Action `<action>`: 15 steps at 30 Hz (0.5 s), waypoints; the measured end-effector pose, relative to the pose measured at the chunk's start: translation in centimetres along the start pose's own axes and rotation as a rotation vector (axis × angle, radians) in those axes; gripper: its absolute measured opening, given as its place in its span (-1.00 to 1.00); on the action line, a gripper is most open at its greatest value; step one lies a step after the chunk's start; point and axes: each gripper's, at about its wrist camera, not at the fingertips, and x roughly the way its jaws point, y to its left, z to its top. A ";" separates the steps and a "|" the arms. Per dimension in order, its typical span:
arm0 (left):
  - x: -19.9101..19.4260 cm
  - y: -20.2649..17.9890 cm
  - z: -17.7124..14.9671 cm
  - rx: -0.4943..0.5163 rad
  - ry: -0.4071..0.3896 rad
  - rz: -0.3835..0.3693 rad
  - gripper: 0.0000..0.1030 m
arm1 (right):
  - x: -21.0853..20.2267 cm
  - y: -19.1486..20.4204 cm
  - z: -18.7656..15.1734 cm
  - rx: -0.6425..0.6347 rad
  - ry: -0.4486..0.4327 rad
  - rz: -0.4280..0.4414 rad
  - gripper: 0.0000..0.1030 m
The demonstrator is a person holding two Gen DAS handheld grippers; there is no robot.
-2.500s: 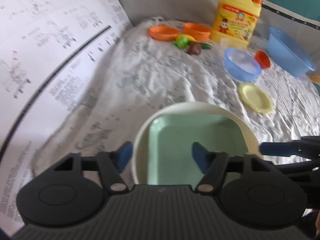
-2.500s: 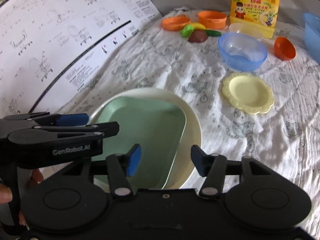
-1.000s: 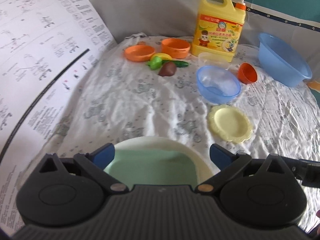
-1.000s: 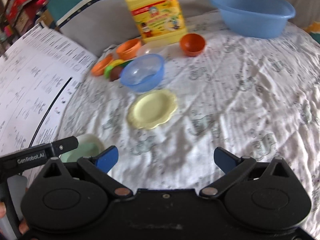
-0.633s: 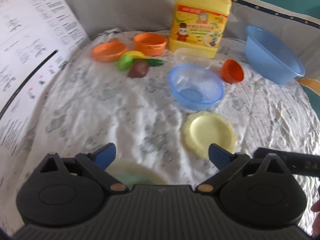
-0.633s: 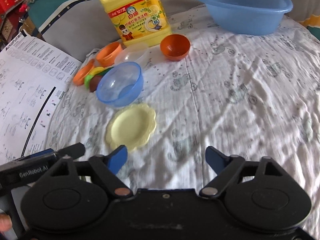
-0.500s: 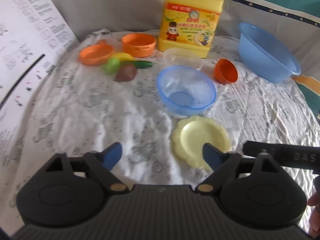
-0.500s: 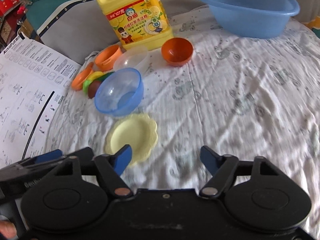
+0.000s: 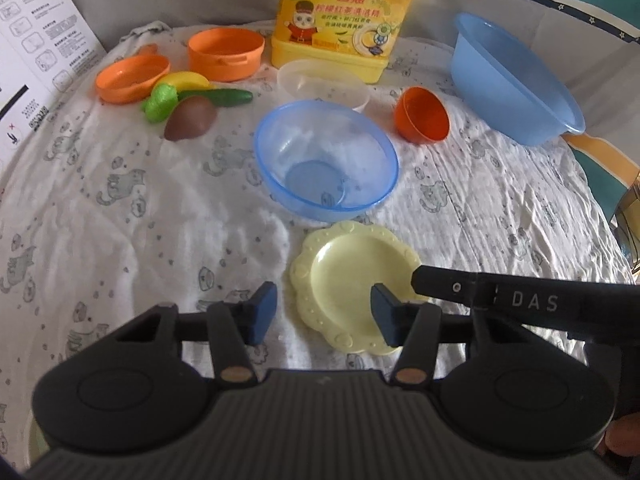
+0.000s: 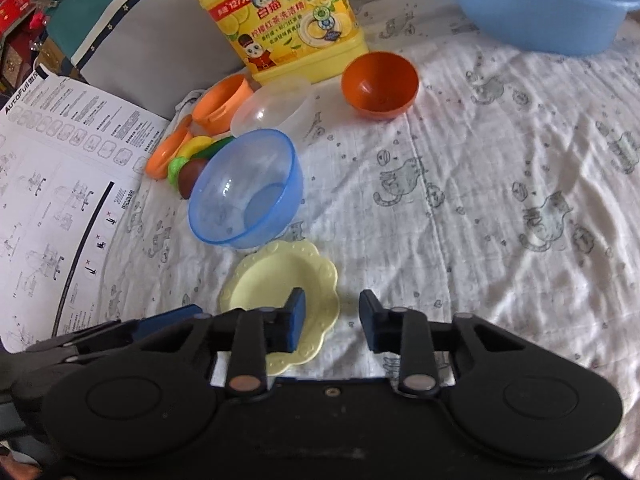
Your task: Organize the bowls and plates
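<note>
Closing in from both sides, two hand-held grippers straddle opposite edges of a yellow scalloped plate [image 9: 352, 280] lying flat on a white cloth [image 9: 120, 208] printed with small cats. The left gripper [image 9: 323, 309] has just been narrowing its jaws, which stand partly apart with the plate's left rim between them; the pads do not appear to press on it. The right gripper [image 10: 331, 322] has likewise just been closing, its jaws set nearer together over the plate's right rim, with no firm pinch visible.

Just beyond the plate sits a clear blue bowl [image 9: 326, 170], its wall nearly touching the plate's far edge. An orange bowl [image 9: 422, 114] lies tipped on its side farther back, and a large blue basin [image 9: 516, 80] stands at the right.

The risk, judging from this view, lies in the plate's thin, flat rim: a finger may slide over it rather than under, pinching the loose cloth instead, or nudging the plate into the blue bowl. Two grippers working on one small plate could also collide.

A yellow detergent jug [image 10: 280, 20] carries Chinese lettering and "127" on its label. The right gripper's finger reads "DAS", and a printed instruction sheet [image 10: 60, 180] is headed "AutoFull".
</note>
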 end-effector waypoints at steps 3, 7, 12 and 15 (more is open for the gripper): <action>0.3 -0.2 -0.1 0.010 0.012 -0.009 -0.13 | 0.2 -0.5 -0.2 0.014 0.007 0.017 -0.42; 0.7 -0.7 -0.2 0.027 0.028 -0.008 -0.26 | 0.2 -0.7 -0.4 0.002 -0.001 0.029 -0.44; 1.4 -0.6 -0.2 0.020 0.045 0.005 -0.18 | 0.7 -0.7 0.1 0.004 -0.002 0.040 -0.43; 1.7 -1.2 0.0 0.039 0.046 0.011 -0.12 | 0.9 -0.5 0.3 0.000 -0.004 0.036 -0.43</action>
